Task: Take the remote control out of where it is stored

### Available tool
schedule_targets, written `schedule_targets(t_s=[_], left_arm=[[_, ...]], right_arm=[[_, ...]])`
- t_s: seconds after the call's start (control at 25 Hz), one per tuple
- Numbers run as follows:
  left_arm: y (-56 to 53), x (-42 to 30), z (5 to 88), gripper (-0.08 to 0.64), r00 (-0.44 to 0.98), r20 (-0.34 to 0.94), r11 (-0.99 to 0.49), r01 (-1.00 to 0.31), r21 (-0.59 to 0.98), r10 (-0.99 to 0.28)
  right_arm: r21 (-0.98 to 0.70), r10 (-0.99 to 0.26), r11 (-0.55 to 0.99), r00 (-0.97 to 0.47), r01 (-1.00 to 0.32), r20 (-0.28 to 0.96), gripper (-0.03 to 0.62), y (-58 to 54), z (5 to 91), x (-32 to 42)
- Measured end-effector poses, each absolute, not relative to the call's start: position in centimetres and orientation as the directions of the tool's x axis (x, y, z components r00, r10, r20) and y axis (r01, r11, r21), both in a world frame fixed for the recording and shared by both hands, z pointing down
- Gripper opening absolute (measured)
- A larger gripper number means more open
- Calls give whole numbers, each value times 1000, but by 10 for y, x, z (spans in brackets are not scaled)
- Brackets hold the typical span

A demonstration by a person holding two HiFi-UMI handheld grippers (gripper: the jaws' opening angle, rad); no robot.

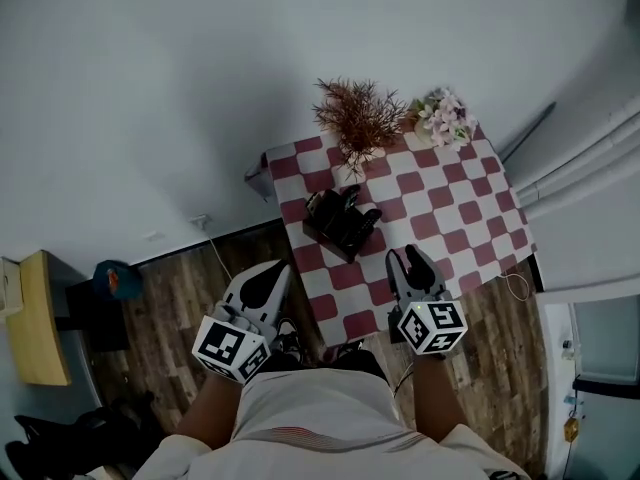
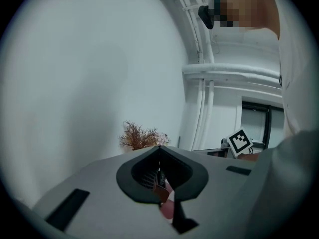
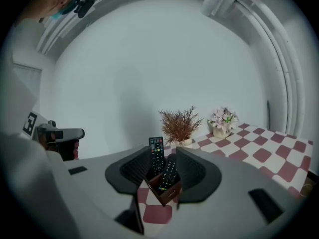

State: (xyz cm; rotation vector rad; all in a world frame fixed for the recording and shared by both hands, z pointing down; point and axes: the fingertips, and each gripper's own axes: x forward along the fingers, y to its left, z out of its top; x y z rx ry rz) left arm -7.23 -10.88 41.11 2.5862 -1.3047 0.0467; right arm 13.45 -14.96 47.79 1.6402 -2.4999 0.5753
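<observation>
The right gripper [image 3: 163, 151] is held with its jaws apart and nothing between the pads; in its own view the two jaws only frame what stands farther off on the table. Just beyond them, a brown holder [image 3: 167, 193] is seen on the red-and-white checked cloth [image 1: 450, 208], and two black remotes are stored in it: one remote [image 3: 156, 153] stands nearly upright at the far left of the holder, and a second remote [image 3: 168, 176] leans beside it to the right. Neither is touched. From the head view, the right gripper is placed over the near part of the table, with the holder a little farther away and to the left. The left gripper [image 1: 278, 268] is kept closed and empty, its jaw tips meeting, and is held off the near left corner of the table, above the wooden floor. At the far edge of the table a dried brown plant [image 1: 358, 118] and a pot of pale flowers [image 1: 442, 116] are set against the wall (well clear of the holder). The task is judged to be at its very start: no remote has been gripped or lifted. What is left is the reach to the holder, the closing of the jaws on a remote, and the lift out.
</observation>
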Motion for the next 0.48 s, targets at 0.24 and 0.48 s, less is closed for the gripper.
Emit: schedule_targets(t_s=[0.24,0.48], left_arm=[[-109,-67,422,9,563,176,-528,-823,211,-808],[-111,-74,433,8,540,208,-498,-838,223,-816]], right_arm=[[-339,-819,346,-458,-875,346,188,-184,527,120],[-414,-783,290,-462,-863,416,201,-209,580,106]])
